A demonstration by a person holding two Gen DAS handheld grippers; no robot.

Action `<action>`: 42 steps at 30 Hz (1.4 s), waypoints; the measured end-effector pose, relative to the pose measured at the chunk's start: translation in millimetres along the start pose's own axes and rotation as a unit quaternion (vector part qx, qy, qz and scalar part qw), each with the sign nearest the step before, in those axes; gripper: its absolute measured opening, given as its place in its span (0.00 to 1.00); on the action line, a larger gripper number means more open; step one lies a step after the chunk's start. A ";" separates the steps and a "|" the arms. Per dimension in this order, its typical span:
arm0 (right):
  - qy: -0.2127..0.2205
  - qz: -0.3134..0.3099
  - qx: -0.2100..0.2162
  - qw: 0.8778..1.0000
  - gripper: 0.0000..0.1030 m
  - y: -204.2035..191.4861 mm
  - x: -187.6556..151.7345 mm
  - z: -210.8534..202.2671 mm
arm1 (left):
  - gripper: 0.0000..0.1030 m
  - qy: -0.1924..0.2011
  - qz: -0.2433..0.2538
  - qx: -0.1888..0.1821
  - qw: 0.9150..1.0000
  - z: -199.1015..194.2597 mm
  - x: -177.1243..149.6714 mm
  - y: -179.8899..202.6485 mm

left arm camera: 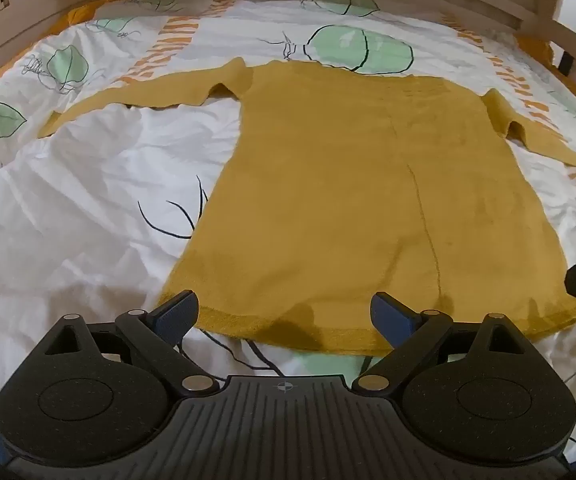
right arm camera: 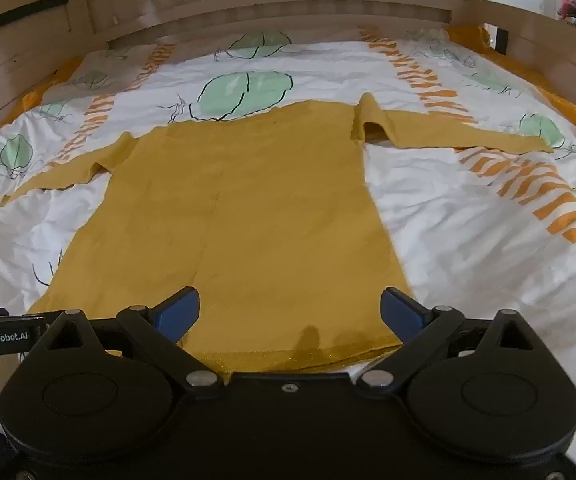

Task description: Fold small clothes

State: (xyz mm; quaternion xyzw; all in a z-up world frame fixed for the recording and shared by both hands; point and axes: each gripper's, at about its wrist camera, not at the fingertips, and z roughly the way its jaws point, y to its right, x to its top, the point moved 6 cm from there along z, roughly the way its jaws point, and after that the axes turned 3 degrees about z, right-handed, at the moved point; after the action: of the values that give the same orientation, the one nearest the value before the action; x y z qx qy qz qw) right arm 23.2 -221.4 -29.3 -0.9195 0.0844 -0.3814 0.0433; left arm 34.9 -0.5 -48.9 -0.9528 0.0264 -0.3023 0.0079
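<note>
A mustard-yellow long-sleeved top (left arm camera: 340,184) lies flat on a bed, spread over a white duvet cover (left arm camera: 67,208) printed with green leaves and orange stripes, its neck at the far end and its ribbed hem (left arm camera: 288,330) nearest the cameras. Its left sleeve (left arm camera: 127,100) stretches out to the far left across the cover, with a small fold where it meets the body. The left claw (left arm camera: 283,312) hangs over the near left part of the hem, tilted downward, its blue-padded fingers (left arm camera: 179,312) spread wide with nothing between them; whether the pads brush the cloth cannot be told. A faint crease (left arm camera: 424,208) runs lengthwise down the middle of the body. The right claw (right arm camera: 290,314) hangs over the near right part of the hem, likewise tilted down and spread wide, empty, one blue finger (right arm camera: 398,312) just beside the top's right edge. The right sleeve (right arm camera: 448,136) reaches out to the far right over an orange stripe. A pale wooden bed frame (right arm camera: 271,8) rises behind the far edge of the bedding
</note>
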 end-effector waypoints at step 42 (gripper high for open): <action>-0.043 0.029 0.031 0.998 0.96 -2.9 -11.3 12.8 | 0.91 -0.014 0.010 -0.004 1.000 5.2 -5.2 7.3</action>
State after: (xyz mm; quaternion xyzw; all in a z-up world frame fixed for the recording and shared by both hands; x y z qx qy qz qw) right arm 24.8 -216.3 -45.8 -0.9305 0.0971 -0.3424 0.0868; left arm 33.3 -7.5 -56.4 -0.9566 0.0370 -0.2890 0.0076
